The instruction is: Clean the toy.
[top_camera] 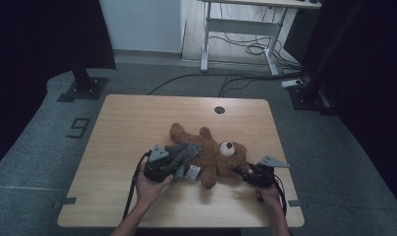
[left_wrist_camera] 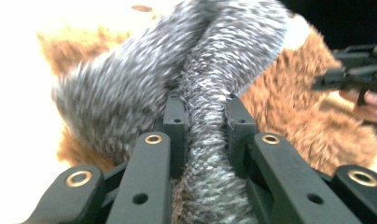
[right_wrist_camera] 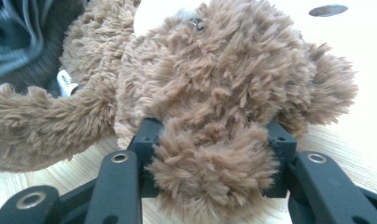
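We see our left gripper (left_wrist_camera: 203,123) clenched on a fuzzy grey knitted scarf (left_wrist_camera: 210,70), and our right gripper (right_wrist_camera: 212,135) grasping the ear of a brown plush teddy bear (right_wrist_camera: 224,70). The bear lies flat on the light wooden table (top_camera: 137,118), with the scarf across its body

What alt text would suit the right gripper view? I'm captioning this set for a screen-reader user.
A brown teddy bear lies on a light wooden table, one ear clamped between the right gripper's two black jaws at the bottom edge. A white tag shows beside the bear's arm at left, and a round hole sits in the tabletop at top right.
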